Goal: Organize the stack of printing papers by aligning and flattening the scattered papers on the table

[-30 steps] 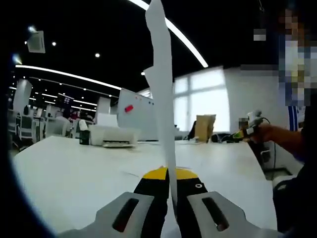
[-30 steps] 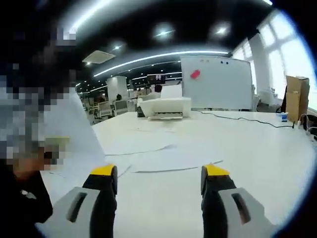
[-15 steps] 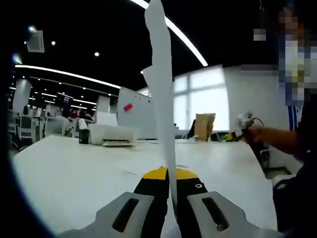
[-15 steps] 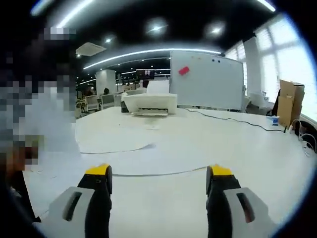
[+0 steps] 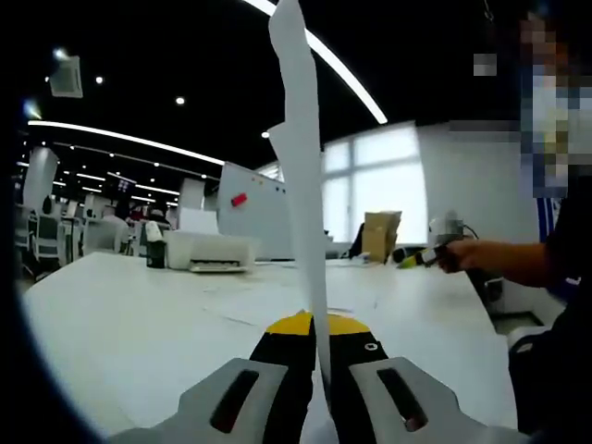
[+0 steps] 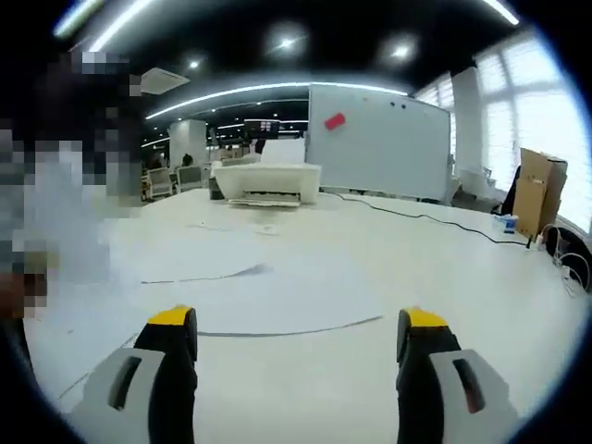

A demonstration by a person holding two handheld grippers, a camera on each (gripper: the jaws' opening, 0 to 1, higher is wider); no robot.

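A wide white table (image 6: pixel 481 277) carries everything. At its far side, before a whiteboard (image 6: pixel 384 143), sits a printer (image 6: pixel 266 182) (white, with a sheet standing in its tray). Loose papers (image 6: pixel 277 296) lie flat on the table between the printer and the right gripper (image 6: pixel 301 333), whose jaws stand wide apart, holding nothing. The left gripper (image 5: pixel 317 338) is clamped on a sheet (image 5: pixel 301 166) standing upright, edge-on, above the table.
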